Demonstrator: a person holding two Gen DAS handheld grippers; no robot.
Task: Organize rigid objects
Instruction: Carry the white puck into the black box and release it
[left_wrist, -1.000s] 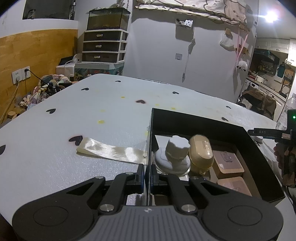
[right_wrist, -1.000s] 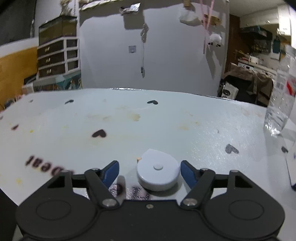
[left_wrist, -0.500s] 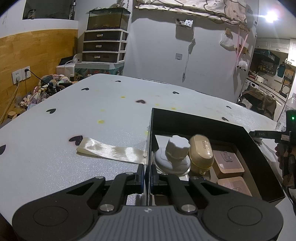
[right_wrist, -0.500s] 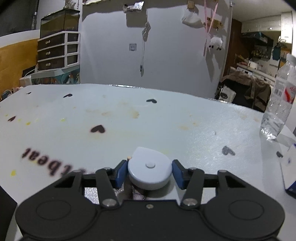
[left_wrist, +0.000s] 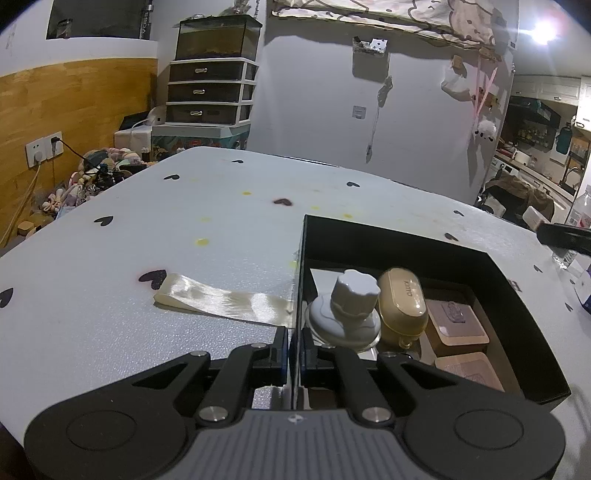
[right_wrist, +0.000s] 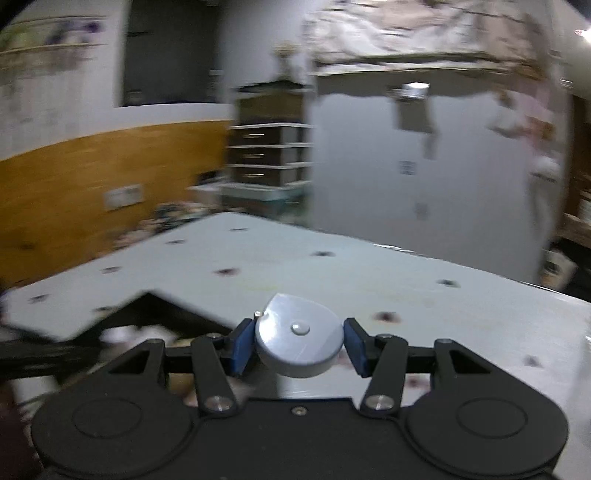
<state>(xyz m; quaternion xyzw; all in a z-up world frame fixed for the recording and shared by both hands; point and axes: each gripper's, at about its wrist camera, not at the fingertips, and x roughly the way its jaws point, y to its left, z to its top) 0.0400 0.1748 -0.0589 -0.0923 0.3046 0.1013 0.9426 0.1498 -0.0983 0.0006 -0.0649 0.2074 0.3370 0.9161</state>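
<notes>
Since a second before, the right gripper (right_wrist: 299, 345) had clenched its blue pads on the round grey case (right_wrist: 298, 344) and lifted it off the worktop (right_wrist: 424, 291); the left had not moved. Left of the left gripper (left_wrist: 293, 349) the worktop lay open, crossed only by a cream ribbon (left_wrist: 225, 297). That gripper was clenched on the near-left wall of the black box (left_wrist: 517, 306). Just ahead and right of it, inside the box, sat a white knobbed piece (left_wrist: 349, 306), a beige case (left_wrist: 402, 301) and two brown blocks (left_wrist: 456, 321). Below and left of the held case, the box's open corner showed, blurred.
</notes>
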